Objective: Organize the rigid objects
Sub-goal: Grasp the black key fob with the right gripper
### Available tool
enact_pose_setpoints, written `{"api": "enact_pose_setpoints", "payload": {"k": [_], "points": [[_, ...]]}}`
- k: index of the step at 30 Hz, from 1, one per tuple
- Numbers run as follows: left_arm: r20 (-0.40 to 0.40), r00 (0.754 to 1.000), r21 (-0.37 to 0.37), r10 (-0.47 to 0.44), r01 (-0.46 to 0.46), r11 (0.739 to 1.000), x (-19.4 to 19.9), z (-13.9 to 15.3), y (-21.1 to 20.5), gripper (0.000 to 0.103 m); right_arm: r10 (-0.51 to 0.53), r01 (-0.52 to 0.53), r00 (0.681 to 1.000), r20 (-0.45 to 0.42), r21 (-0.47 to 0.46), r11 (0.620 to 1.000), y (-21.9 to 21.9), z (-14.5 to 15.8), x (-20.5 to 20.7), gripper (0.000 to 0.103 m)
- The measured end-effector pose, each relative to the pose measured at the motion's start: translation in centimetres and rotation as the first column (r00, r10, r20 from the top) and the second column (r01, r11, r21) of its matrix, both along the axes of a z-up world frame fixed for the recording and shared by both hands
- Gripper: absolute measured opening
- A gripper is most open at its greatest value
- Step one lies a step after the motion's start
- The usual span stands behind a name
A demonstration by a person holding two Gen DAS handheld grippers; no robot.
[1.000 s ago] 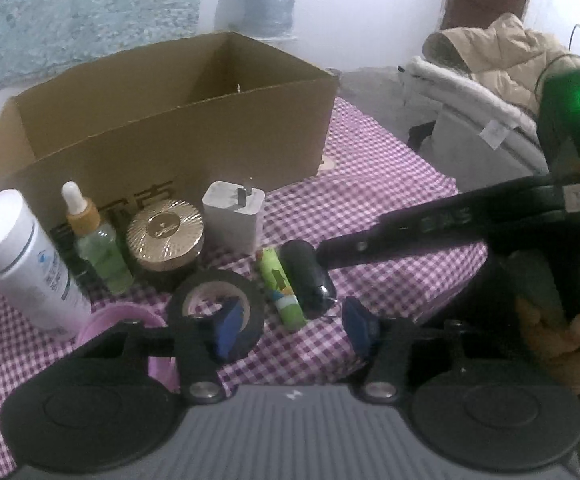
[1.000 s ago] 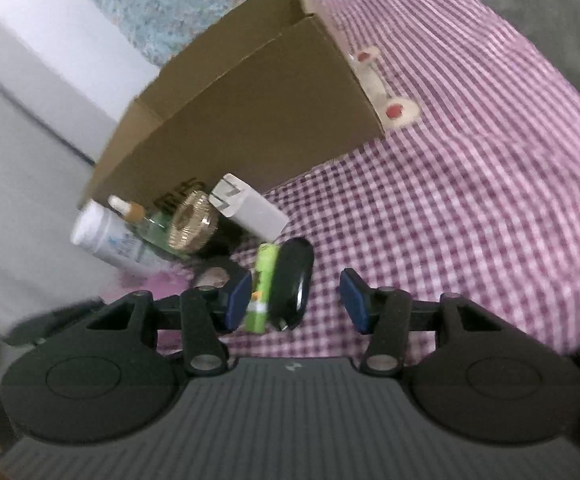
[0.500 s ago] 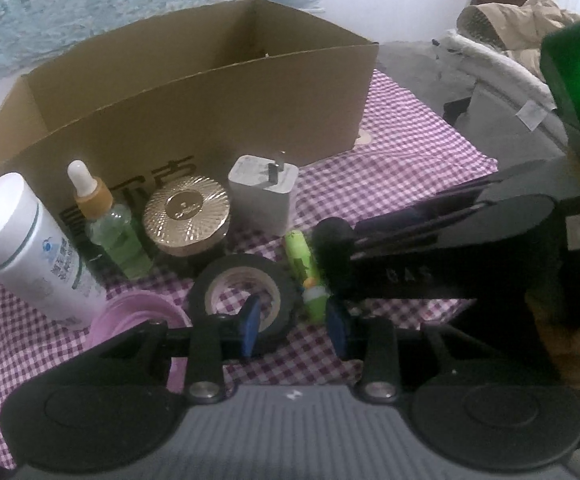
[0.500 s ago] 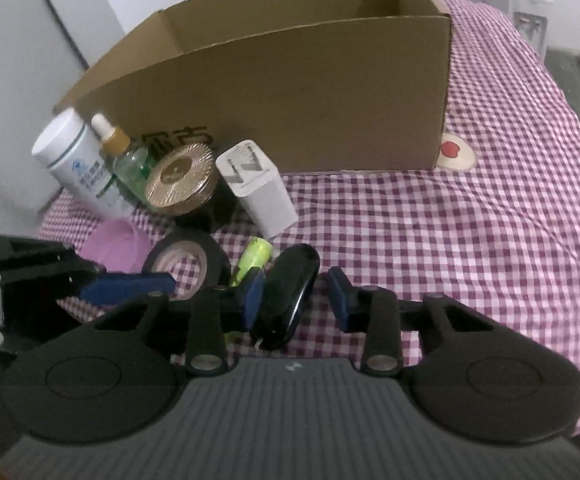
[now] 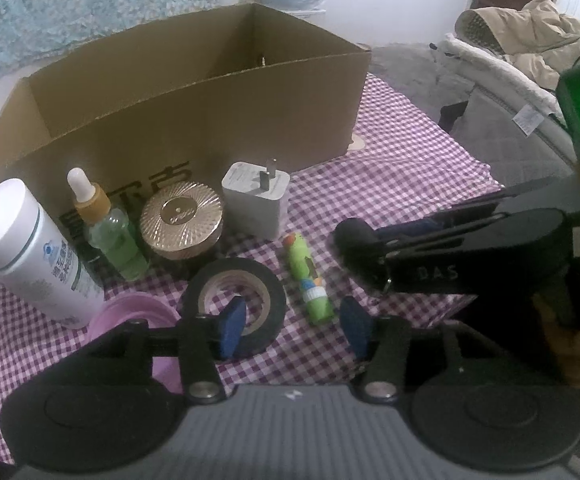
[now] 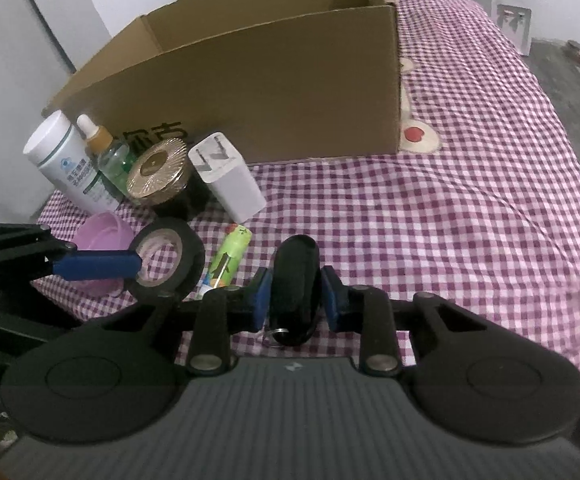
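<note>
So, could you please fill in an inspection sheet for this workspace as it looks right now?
Surface: purple checked cloth, wrinkled.
Job's things: open cardboard box; in front of it white bottle, dropper bottle, gold-lidded jar, white charger, black tape roll, green tube, pink dish.
Clutter: nothing seen.
Grippers: left tool opening, nothing between its pads; right tool closing on black key fob.
Cables: nothing seen.
Surroundings: beige coat, white wall.

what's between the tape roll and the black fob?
The green tube lies on the cloth between the tape roll and the black fob, which sits between the closing right gripper's pads. Both wrist views show it.
</note>
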State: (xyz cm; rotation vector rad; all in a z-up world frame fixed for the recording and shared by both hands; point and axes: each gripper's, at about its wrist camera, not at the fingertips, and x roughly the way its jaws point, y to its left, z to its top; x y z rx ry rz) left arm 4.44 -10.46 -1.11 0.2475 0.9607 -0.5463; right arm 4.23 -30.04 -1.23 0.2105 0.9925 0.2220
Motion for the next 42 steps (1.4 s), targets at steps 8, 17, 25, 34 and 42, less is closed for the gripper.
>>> {"api": "enact_pose_setpoints", "payload": {"k": [8, 17, 25, 34, 42], "points": [[0.008, 1.000, 0.017, -0.018, 0.018, 1.000, -0.4, 0.1, -1.1, 0.053, -0.027, 0.028, 1.000, -0.006, 0.057, 0.998, -1.3, -0.2, -0.4, 0.026], [0.006, 0.999, 0.042, -0.051, 0.050, 0.998, -0.5, -0.3, -2.5, 0.053, -0.066, 0.070, 0.997, -0.026, 0.175, 0.982, -3.2, -0.8, -0.4, 0.026], [-0.017, 0.994, 0.018, -0.108, 0.108, 0.994, -0.7, -0.5, -3.8, 0.053, -0.122, 0.143, 0.989, -0.081, 0.341, 0.929, -5.7, -1.9, -0.4, 0.026], [-0.037, 0.984, -0.001, -0.172, 0.172, 0.985, -0.2, -0.8, -6.1, 0.053, -0.168, 0.227, 0.973, -0.160, 0.503, 0.834, -8.3, -3.3, -0.5, 0.026], [-0.111, 0.980, 0.016, -0.163, 0.166, 0.986, 1.3, -2.3, -7.4, 0.045, -0.160, 0.228, 0.972, -0.172, 0.527, 0.819, -8.9, -3.3, -0.6, 0.026]]}}
